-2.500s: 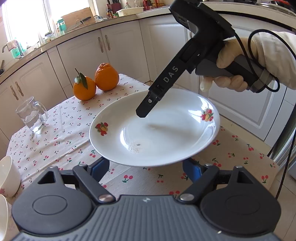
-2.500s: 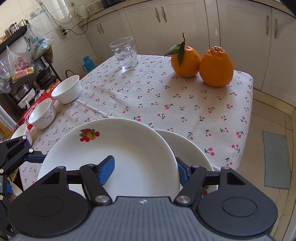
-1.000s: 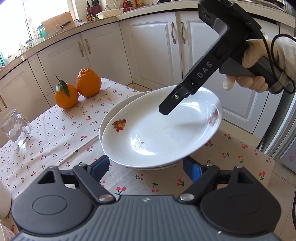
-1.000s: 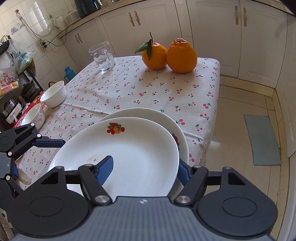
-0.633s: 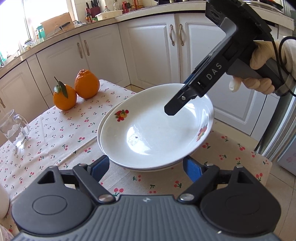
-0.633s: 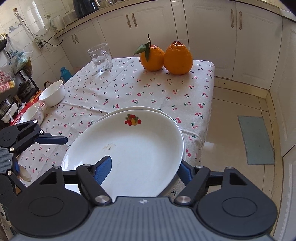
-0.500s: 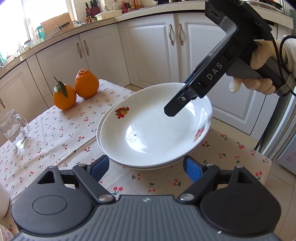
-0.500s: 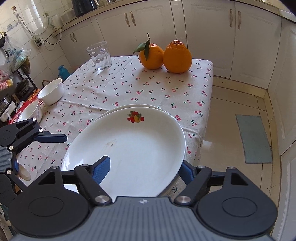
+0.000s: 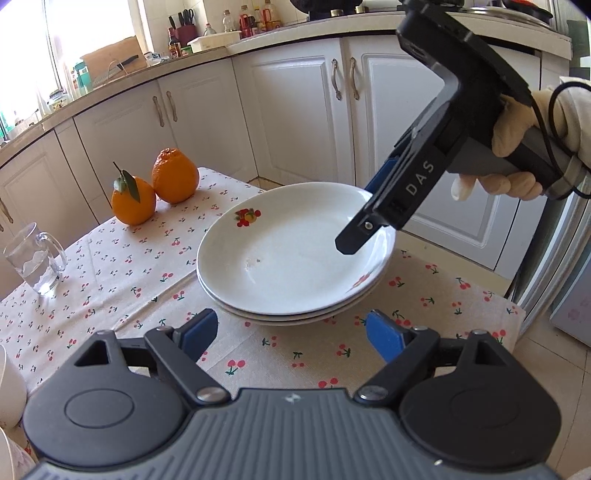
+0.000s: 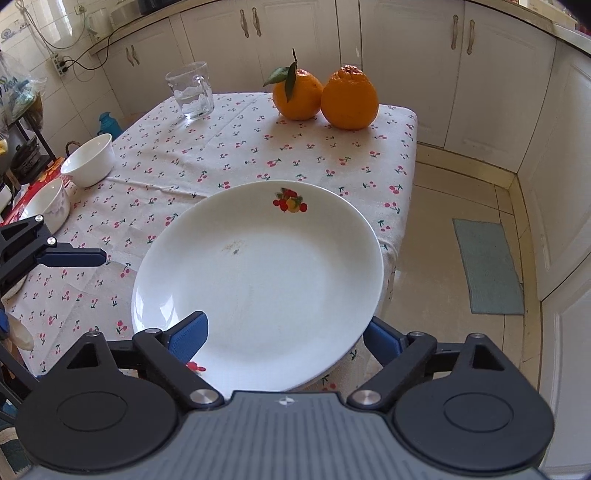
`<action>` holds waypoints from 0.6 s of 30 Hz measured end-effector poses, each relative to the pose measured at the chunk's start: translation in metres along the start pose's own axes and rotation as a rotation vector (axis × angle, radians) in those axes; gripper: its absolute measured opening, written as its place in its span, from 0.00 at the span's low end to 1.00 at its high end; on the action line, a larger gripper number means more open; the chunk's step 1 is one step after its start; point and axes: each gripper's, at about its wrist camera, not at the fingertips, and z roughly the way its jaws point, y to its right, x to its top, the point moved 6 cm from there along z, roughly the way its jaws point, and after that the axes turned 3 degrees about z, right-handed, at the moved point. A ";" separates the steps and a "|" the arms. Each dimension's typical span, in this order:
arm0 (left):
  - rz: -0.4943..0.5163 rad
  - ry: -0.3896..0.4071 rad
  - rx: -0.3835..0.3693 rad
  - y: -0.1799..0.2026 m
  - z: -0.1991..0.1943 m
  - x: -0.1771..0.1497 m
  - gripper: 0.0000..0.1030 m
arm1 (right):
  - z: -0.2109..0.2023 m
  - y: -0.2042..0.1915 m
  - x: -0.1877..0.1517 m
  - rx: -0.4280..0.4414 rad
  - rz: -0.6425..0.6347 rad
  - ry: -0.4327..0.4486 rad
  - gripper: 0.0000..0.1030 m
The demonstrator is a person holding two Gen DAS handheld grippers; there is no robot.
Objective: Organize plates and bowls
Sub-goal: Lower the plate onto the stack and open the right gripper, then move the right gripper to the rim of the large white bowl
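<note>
White top plate stacked, centre frame.
Right gripper spread wide, straddling its near rim; left gripper gaping, empty. Plate was tilted 0.5 s ago, now seated level.

Home kitchen: cabinets, countertop

My right gripper body covers the near rim of the top plate, so I can't tell whether my jaws touch it. The lower plate shows only as a thin edge. By my left jaws, one bowl is cut off by the frame. Bottles far ahead are too small to read.
</note>
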 end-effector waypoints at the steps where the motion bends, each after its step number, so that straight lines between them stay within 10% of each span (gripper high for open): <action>1: -0.003 0.006 -0.003 -0.001 -0.003 0.000 0.85 | 0.000 -0.001 -0.003 -0.006 0.000 -0.002 0.94; 18: -0.021 0.062 0.050 -0.017 -0.060 -0.020 0.86 | -0.055 -0.077 -0.014 -0.144 -0.004 0.208 1.00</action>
